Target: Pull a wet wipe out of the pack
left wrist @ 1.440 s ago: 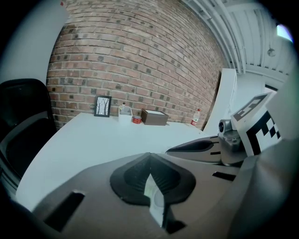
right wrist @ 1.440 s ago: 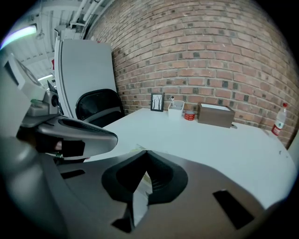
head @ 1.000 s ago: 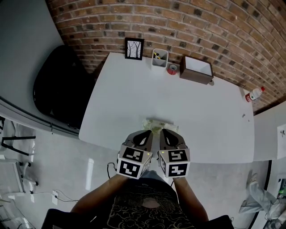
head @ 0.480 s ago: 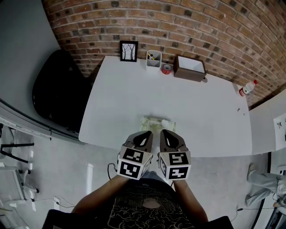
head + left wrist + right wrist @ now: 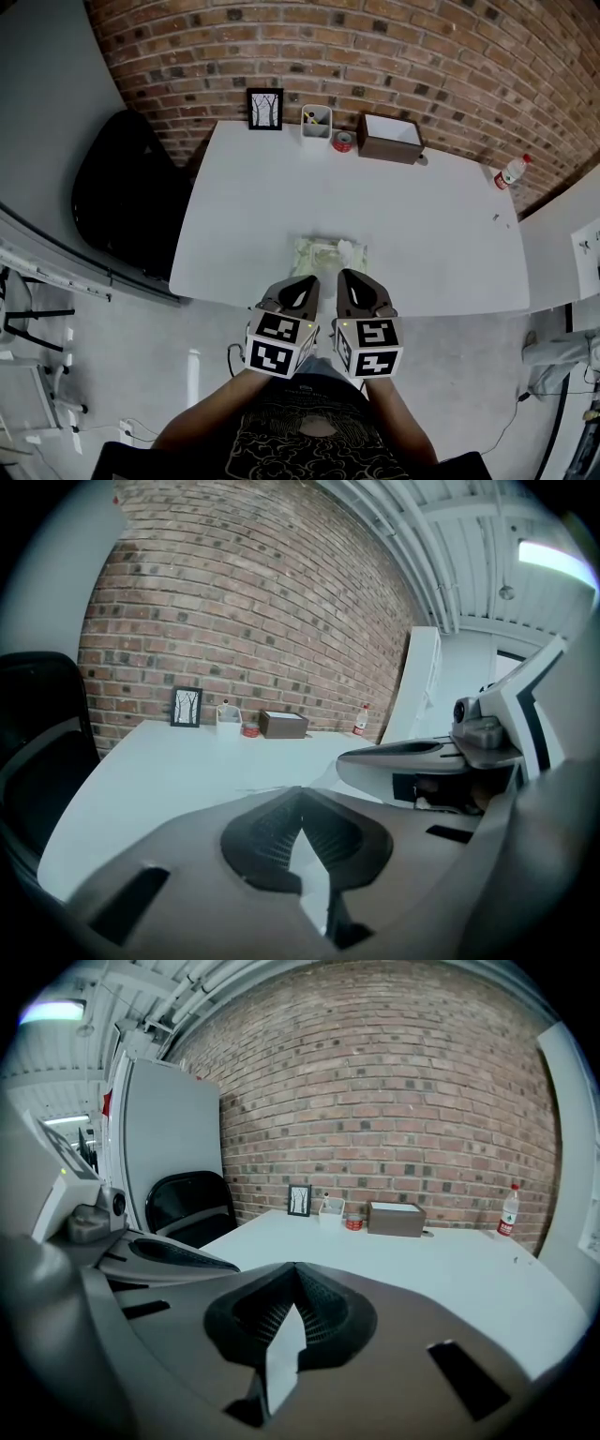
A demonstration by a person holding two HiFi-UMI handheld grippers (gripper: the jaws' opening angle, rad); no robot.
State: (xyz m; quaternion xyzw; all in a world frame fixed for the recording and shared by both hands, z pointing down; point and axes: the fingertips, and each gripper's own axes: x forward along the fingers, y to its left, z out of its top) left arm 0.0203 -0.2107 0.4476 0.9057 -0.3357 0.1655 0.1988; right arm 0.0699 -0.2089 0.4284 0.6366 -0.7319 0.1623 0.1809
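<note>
The left gripper (image 5: pixel 300 793) has its jaws pressed together: in the left gripper view the ribbed pads meet at the tips, with only a thin sliver of pale table showing through the hollow behind them, and nothing is pinched there. The right gripper (image 5: pixel 294 1271) is the same in the right gripper view, with its jaws closed tip to tip and holding nothing. In the head view the two grippers are held side by side, close to the person's body, their marker cubes towards the camera and their tips pointing at the near edge of the white table (image 5: pixel 441 244). The wet wipe pack (image 5: pixel 326 254) lies flat on the table near that edge, just beyond the tips of both grippers and touched by neither. A small white tuft of wipe (image 5: pixel 345 248) stands up from the right part of its top. Along the far edge of the table, against the brick wall (image 5: pixel 394 56), stand a small framed picture (image 5: pixel 265 109), a white pen cup (image 5: pixel 316 121), a red roll of tape (image 5: pixel 343 142) and a brown box (image 5: pixel 389 138). A bottle (image 5: pixel 509 172) stands near the far right corner. A black chair (image 5: pixel 122 202) stands beside the left end of the table.
</note>
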